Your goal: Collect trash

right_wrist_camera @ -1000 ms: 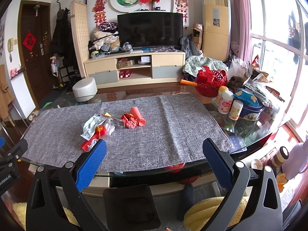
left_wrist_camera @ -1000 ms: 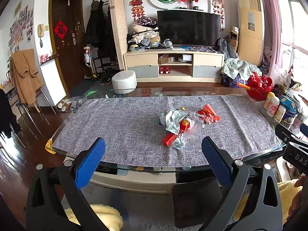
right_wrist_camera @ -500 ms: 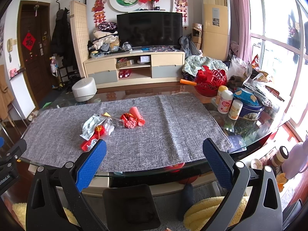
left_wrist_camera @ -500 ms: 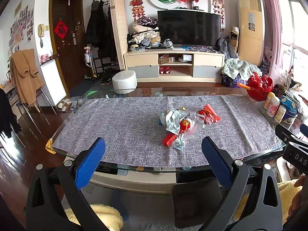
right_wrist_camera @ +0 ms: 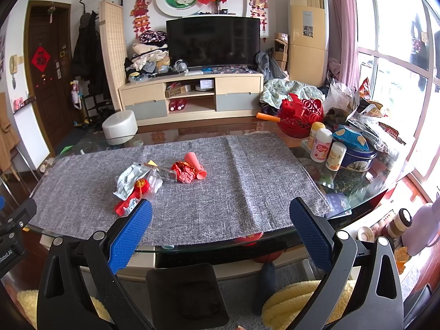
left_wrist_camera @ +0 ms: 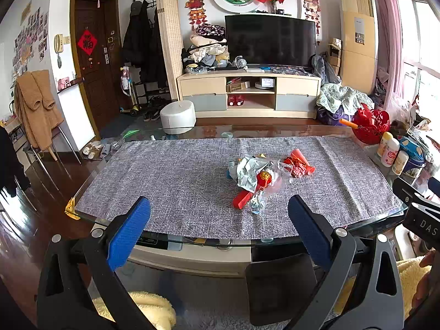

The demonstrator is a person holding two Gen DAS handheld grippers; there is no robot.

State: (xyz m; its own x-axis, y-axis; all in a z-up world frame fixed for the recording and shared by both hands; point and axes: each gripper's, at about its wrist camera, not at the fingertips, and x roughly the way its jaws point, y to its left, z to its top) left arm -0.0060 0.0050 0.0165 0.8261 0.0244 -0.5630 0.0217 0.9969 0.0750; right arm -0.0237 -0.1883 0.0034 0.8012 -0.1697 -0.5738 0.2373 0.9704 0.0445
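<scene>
Left gripper point(left_wrist_camera: 219, 214) spread, trash pile point(left_wrist_camera: 258, 177) ahead

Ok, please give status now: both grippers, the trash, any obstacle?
Left gripper open, empty. Right gripper open, empty. Trash pile untouched on grey cloth. Nothing in the way.

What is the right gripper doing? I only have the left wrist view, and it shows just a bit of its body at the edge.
Observer: The right gripper is open, with nothing between its blue pads.
Operator: Is the trash in line with it?
Observer: No. The trash pile lies left of its centre, just past its left finger in the picture.
Operator: Anything beside the right end of the table?
Observer: A lilac container and a brown-lidded jar sit low down there.
</scene>
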